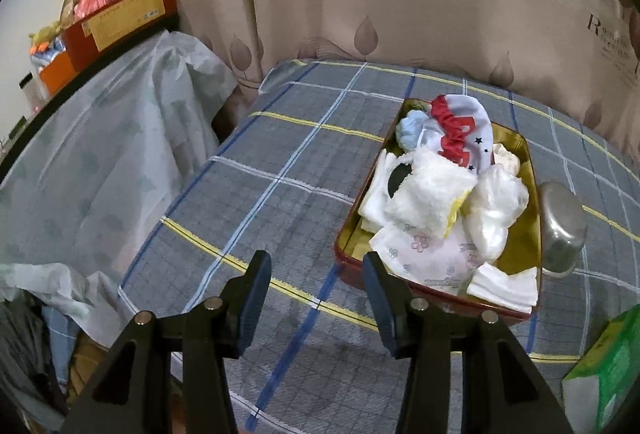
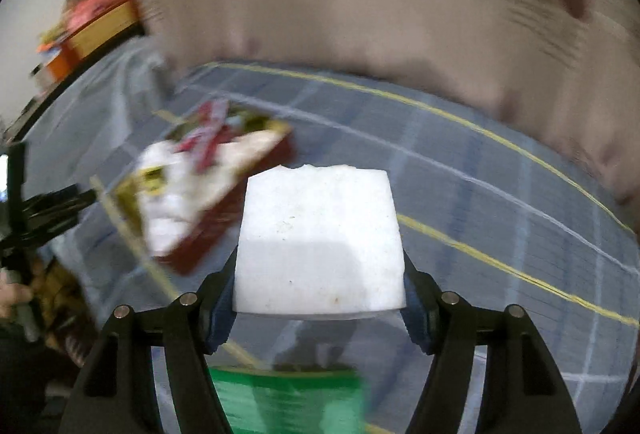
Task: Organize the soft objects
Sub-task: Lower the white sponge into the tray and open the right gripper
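A red tin tray (image 1: 520, 170) with a gold inside sits on the plaid cloth at the right in the left wrist view. It is heaped with soft things: white fluffy cloths (image 1: 432, 190), a red scrunchie (image 1: 452, 134), a pale blue pom-pom (image 1: 412, 128), a printed tissue pack (image 1: 432, 254). My left gripper (image 1: 318, 298) hangs open and empty just before the tray's near left corner. My right gripper (image 2: 318, 298) is shut on a white foam block (image 2: 318, 238), held above the table. The tray (image 2: 188, 254) appears blurred at its left.
A metal bowl (image 1: 562, 230) lies upside down right of the tray. A green box (image 1: 608, 366) stands at the near right, also the green box (image 2: 288, 402) below the right gripper. A white plastic-covered mound (image 1: 100, 170) and orange boxes (image 1: 116, 18) lie left. Curtain behind.
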Action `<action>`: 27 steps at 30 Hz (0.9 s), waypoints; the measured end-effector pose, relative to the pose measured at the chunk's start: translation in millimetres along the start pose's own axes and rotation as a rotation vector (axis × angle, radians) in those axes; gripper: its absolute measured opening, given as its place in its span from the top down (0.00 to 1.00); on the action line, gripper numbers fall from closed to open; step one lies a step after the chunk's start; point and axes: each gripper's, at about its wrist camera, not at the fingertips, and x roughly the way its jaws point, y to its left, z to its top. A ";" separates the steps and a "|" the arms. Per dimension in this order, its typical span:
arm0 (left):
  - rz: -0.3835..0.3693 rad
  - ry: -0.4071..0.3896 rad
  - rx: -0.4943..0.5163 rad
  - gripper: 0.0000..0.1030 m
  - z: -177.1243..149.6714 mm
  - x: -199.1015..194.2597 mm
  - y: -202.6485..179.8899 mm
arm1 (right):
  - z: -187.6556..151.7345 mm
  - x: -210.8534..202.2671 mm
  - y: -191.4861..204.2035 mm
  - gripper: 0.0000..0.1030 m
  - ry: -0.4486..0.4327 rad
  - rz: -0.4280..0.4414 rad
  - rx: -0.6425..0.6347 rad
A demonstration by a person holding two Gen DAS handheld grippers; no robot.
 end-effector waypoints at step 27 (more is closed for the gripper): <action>0.050 -0.021 -0.046 0.53 4.4 -3.5 17.6 | 25.6 122.3 144.9 0.37 0.083 0.136 -0.044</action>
